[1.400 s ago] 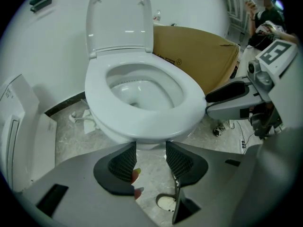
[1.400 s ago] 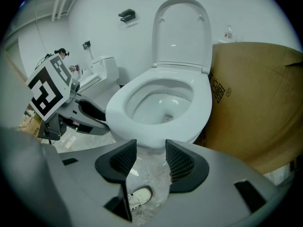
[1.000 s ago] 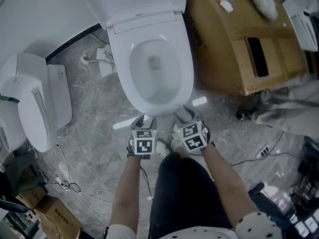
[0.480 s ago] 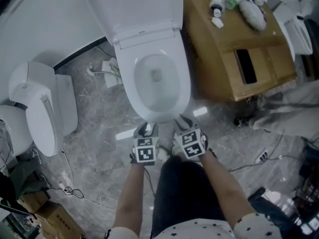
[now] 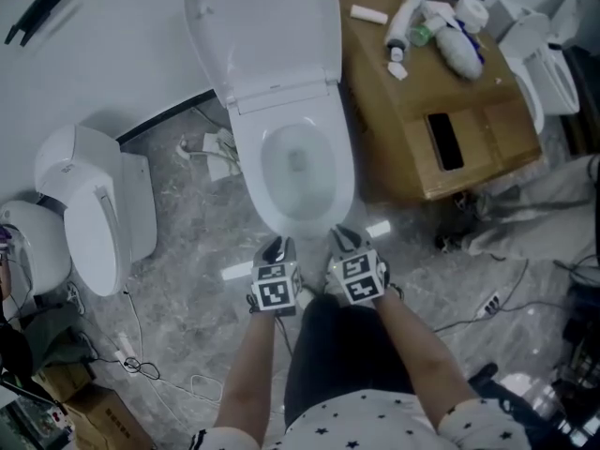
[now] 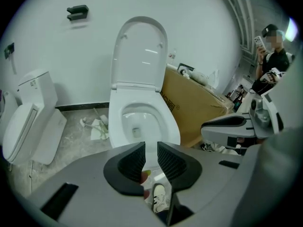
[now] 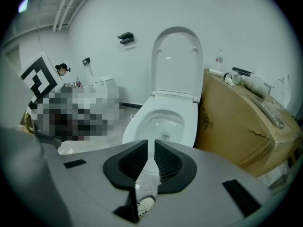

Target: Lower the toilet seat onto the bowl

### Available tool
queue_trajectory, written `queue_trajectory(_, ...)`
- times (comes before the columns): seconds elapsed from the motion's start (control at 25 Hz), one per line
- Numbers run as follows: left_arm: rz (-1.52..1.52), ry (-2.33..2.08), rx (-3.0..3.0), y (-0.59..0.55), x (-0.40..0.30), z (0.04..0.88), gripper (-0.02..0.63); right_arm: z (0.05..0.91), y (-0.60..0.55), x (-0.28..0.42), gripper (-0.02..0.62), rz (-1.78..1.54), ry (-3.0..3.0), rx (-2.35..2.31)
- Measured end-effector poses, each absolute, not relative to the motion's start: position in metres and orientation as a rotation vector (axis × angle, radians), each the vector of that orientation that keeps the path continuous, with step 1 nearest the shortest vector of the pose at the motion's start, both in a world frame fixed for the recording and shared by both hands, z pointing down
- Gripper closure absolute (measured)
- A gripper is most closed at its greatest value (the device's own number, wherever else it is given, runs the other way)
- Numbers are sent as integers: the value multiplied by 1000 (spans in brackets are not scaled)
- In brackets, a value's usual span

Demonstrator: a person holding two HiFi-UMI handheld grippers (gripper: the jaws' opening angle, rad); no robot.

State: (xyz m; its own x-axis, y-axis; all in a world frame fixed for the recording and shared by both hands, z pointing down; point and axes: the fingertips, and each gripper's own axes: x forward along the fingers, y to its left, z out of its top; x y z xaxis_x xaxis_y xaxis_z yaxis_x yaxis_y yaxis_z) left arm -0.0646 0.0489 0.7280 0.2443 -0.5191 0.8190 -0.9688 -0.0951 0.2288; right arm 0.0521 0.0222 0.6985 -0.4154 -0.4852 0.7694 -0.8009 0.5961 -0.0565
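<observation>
Left gripper and right gripper hang side by side low in the head view, each tipped forward with its marker cube facing up. Both point toward 12 o'clock. Bare forearms run up to them from 6 o'clock, elbows tucked close to the body and wrists nearly level, with the right arm angled slightly inward. On each gripper the jaws are closing. A narrow slit remains between the ribbed pads, with nothing in it; only floor and a shoe show through.

Straight ahead at 12 o'clock sits the white ceramic toilet bowl, its front edge just beyond the jaw tips and not touched by them. The white oval plastic toilet seat stands raised behind the bowl, hinged at the back and leaning toward the white wall. I cannot tell whether a separate ring lies on the rim.

At 1 o'clock a brown cardboard box stands just beside the bowl, with bottles and tubes lying on top. At 9 o'clock a second white toilet lies on the grey marbled floor.
</observation>
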Motion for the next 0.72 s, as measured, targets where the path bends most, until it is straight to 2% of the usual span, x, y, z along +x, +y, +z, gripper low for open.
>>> queue_trajectory(0.36,641,-1425,1747,44,-60,663,569,641,18,56,580,573,-2144,1087)
queue_trajectory(0.72,574,-1460,1740,45,-57,613,603,592,14,54,586,552,-2209,1091)
